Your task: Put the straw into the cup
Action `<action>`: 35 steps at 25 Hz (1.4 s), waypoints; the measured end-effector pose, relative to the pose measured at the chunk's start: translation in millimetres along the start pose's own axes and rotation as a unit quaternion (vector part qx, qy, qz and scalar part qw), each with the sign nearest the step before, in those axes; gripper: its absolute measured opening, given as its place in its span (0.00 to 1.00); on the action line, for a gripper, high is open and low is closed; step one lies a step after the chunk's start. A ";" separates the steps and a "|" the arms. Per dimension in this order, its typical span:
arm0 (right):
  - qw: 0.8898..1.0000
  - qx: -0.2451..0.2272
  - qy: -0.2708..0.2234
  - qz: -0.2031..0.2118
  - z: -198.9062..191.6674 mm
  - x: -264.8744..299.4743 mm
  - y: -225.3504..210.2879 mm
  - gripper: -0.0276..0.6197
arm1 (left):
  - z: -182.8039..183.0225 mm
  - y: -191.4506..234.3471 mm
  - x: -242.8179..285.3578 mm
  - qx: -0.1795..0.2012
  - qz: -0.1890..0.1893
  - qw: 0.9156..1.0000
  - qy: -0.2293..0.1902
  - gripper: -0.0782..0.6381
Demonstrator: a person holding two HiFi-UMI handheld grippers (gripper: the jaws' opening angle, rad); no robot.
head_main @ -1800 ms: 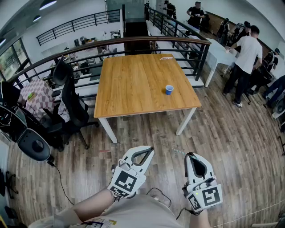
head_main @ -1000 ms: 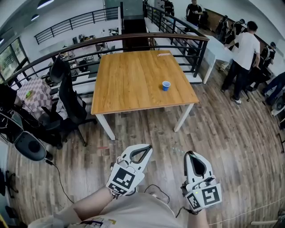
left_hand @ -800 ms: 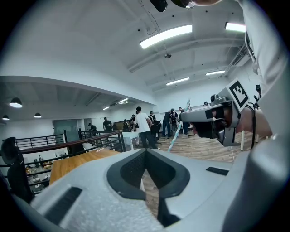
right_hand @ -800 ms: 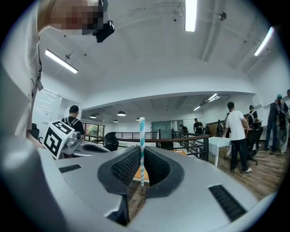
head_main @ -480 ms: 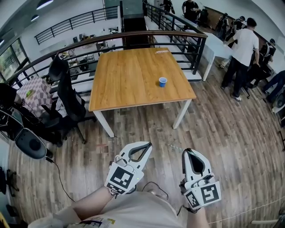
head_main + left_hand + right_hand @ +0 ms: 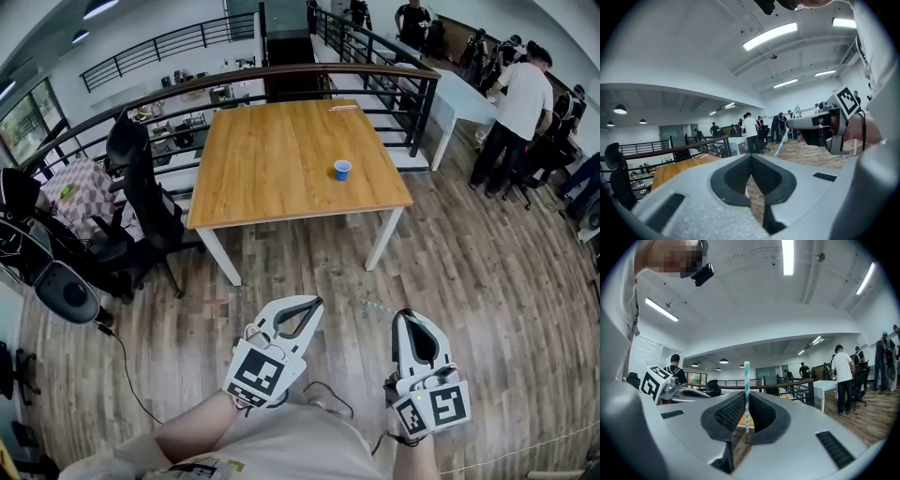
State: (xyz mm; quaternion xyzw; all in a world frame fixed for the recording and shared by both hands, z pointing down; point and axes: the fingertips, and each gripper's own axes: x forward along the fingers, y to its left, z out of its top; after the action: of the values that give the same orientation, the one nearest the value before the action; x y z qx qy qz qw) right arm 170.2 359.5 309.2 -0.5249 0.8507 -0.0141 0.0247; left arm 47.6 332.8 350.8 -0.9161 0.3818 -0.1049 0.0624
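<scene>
A small blue cup point(image 6: 342, 170) stands upright on the wooden table point(image 6: 272, 178), near its right side, several steps ahead of me. My right gripper point(image 6: 405, 315) is held low over the floor, far short of the table. It is shut on a blue-and-white striped straw point(image 6: 746, 389) that stands upright between the pads. The straw point(image 6: 377, 307) shows faintly in the head view, poking left from the jaw tips. My left gripper point(image 6: 314, 301) hangs beside it, shut with nothing in it. From the left gripper view point(image 6: 751, 157) the right gripper point(image 6: 816, 127) and the straw point(image 6: 782, 142) show ahead.
Black office chairs point(image 6: 141, 216) crowd the table's left side. A dark railing point(image 6: 412, 94) runs behind the table. Several people point(image 6: 514, 112) stand at a white table point(image 6: 469, 98) at the right. A black cable point(image 6: 122, 375) lies on the wooden floor to my left.
The table and cup have shifted slightly up and left in the head view. Both grippers stay low in front of me, still shut, the straw still in the right one.
</scene>
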 end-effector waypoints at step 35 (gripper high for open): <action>0.999 -0.014 0.043 0.005 -53.6 209.7 -62.3 0.10 | -53.8 159.0 147.9 -0.033 -0.020 0.999 -0.013 0.13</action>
State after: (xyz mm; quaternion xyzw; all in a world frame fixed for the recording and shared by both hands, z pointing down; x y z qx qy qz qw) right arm 128.8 144.0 360.2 -0.5195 0.8539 -0.0251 -0.0192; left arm 27.0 114.2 393.5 -0.9265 0.3655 -0.0819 0.0352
